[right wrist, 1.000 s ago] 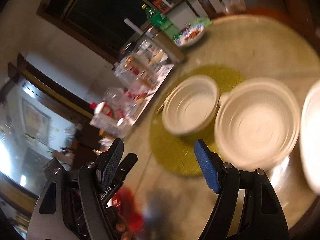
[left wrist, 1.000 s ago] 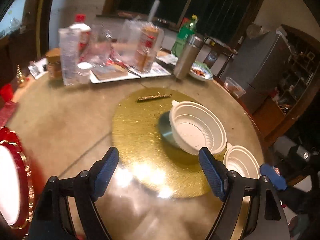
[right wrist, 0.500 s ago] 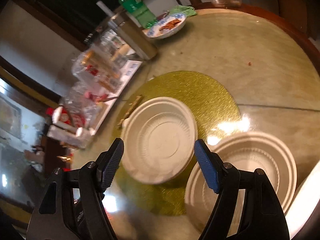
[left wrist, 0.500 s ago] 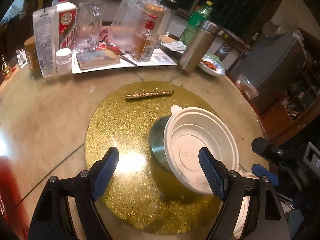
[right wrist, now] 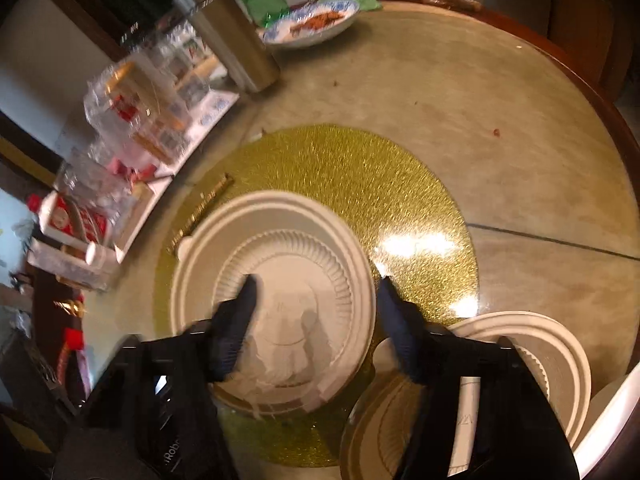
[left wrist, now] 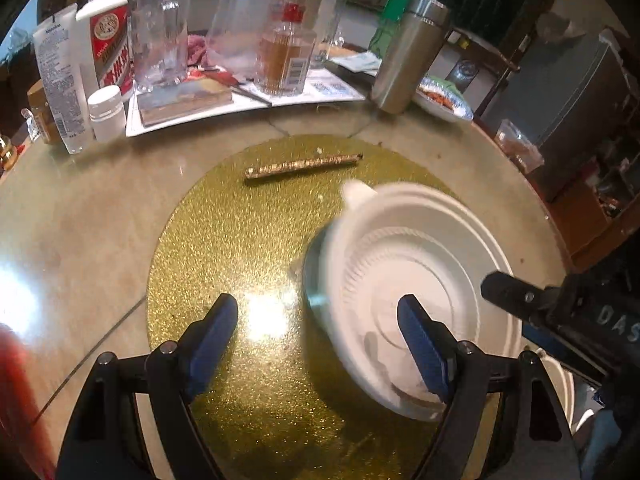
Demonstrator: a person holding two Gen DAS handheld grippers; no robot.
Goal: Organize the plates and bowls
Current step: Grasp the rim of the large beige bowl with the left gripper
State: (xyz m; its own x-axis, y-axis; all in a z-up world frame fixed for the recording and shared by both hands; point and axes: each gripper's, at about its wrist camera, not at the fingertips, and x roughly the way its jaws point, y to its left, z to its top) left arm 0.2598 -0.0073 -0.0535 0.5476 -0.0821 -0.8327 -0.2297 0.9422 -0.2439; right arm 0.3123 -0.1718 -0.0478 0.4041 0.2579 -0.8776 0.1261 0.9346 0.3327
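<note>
As both views show it, reading left to right:
Left tongs [left wrist: 318, 334]: my jaws gape wide with nothing between the pads; one finger [left wrist: 216, 328] hangs over the gold mat [left wrist: 240, 240], the other over the near bowl's inside. A second ago they stood farther back over bare table; now the mat fills the view.
Gold mat: round and glittering, in the middle of the table [left wrist: 80, 220], with a thin gold stick [left wrist: 302, 165] lying on its far part.
Near bowl [left wrist: 420, 292]: white, ribbed, on the right part of the mat, with a grey rim of something under its left edge; I cannot tell what. It looks much larger than a second ago.
Right tongs [right wrist: 314, 280]: my jaws are closing. One finger [right wrist: 236, 320] is inside the near bowl [right wrist: 276, 292], the other just outside its right rim, so the wall stands between them; I cannot tell whether the pads press yet. Half a second ago they gaped wider and hung higher.
Second bowl [right wrist: 532, 344]: white, off the mat at lower right, just beside the near bowl, partly behind my right finger.
Back of table: bottles, a steel flask [left wrist: 408, 56] and a dish of food [left wrist: 442, 98], where they were before.
</note>
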